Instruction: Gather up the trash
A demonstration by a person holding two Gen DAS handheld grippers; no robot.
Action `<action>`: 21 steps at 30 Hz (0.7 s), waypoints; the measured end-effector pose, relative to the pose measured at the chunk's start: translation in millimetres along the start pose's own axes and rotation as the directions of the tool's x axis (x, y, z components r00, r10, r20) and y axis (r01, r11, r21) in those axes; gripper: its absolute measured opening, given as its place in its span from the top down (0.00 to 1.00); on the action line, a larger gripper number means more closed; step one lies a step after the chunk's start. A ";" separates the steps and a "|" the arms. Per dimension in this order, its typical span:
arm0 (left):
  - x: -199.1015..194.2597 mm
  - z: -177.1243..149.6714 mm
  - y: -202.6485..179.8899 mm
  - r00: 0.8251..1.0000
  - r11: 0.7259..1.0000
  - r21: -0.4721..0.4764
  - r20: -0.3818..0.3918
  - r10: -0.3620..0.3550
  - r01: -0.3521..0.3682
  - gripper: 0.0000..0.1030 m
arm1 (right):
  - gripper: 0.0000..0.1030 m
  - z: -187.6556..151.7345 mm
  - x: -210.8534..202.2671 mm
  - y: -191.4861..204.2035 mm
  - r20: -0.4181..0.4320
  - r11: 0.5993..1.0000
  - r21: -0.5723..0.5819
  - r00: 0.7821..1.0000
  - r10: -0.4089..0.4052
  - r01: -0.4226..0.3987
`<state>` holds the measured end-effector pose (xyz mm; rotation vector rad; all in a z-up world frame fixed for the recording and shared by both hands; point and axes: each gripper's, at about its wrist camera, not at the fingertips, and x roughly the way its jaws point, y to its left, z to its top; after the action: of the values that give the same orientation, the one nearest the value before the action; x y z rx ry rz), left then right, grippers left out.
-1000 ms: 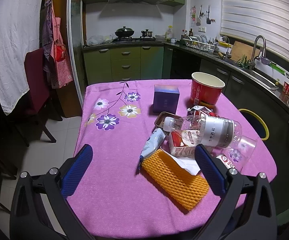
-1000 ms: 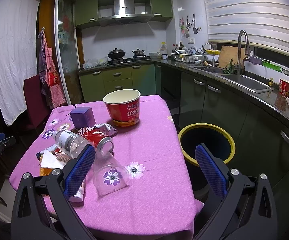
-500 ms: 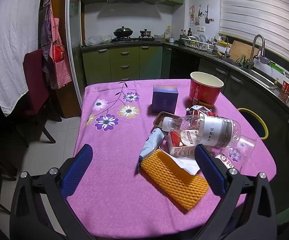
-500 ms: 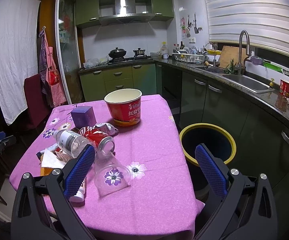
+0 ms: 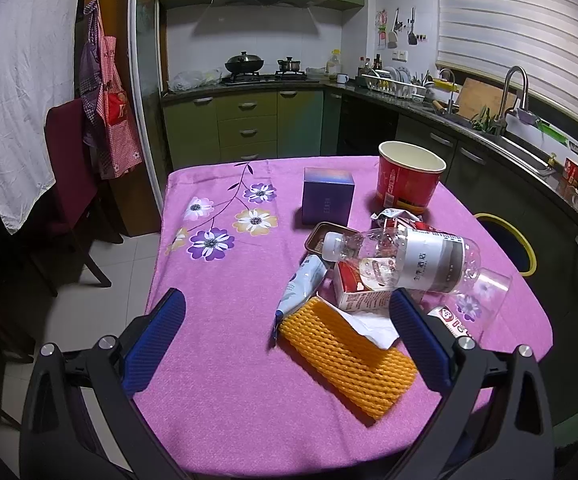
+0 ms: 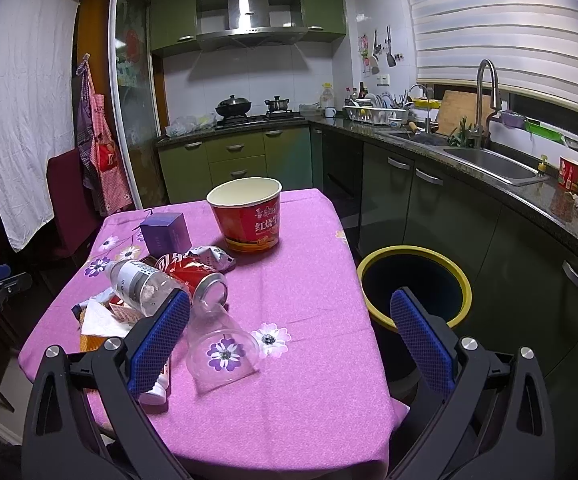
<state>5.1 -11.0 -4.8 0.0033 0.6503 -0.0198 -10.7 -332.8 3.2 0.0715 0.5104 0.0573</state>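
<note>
**Both claws wide over the littered table**

We hold the left claw point(image 5: 287, 334) spread wide and empty above the orange foam net point(image 5: 347, 364), which only its view shows whole. Our right claw point(image 6: 289, 332), equally wide, alone shows into the yellow-rimmed bin point(image 6: 413, 286) beside the table point(image 6: 313, 412), dark inside. Trash lies mid-table: a clear cup point(image 6: 221, 350), a plastic bottle point(image 5: 401, 258), then the red paper bowl point(image 6: 247, 212), apparently empty.

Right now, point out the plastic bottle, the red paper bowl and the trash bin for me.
plastic bottle point(image 5: 421, 260), left wrist view, on its label.
red paper bowl point(image 6: 249, 224), right wrist view, on its printed side.
trash bin point(image 6: 465, 284), right wrist view, on its yellow rim.
</note>
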 end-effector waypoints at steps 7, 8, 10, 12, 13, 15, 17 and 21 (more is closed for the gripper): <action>1.7 -0.8 -0.7 1.000 1.000 0.004 -0.004 -0.002 0.002 0.06 | 0.04 -2.0 2.1 -3.0 -0.005 1.000 0.005 1.000 0.001 -0.001; 2.0 -1.0 -0.8 1.000 1.000 0.005 -0.004 -0.002 0.002 0.06 | 0.04 -1.8 2.1 -2.9 -0.005 1.000 0.004 1.000 0.000 0.000; 2.3 -1.3 -0.5 1.000 1.000 0.003 -0.004 -0.002 0.002 0.06 | 0.04 -2.0 2.2 -3.0 -0.004 1.000 0.004 1.000 0.000 0.000; 2.2 -1.0 -1.0 1.000 1.000 0.004 -0.005 -0.002 0.002 0.06 | 0.04 -2.0 2.0 -3.5 -0.005 1.000 0.005 1.000 -0.001 0.001; 2.2 -1.3 -1.3 1.000 1.000 0.003 -0.005 0.000 0.000 0.06 | 0.04 -2.3 2.1 -3.8 -0.006 1.000 0.005 1.000 -0.001 0.001; 2.7 -2.0 -1.1 1.000 1.000 0.004 -0.005 0.000 0.000 0.06 | 0.04 -2.5 2.0 -4.1 -0.006 1.000 0.006 1.000 -0.001 0.001; 2.8 -1.6 -0.6 1.000 1.000 0.004 -0.005 -0.001 0.001 0.06 | 0.04 -2.6 2.0 -4.0 -0.005 1.000 0.006 1.000 0.000 0.000; 3.2 -2.2 -0.2 1.000 1.000 0.004 -0.008 -0.001 0.001 0.06 | 0.04 -2.3 2.1 -4.1 -0.007 1.000 0.006 1.000 -0.001 0.001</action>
<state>6.4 -11.3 -8.5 0.0068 0.6580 -0.0219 -9.8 -336.5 -0.1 0.0767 0.5174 0.0550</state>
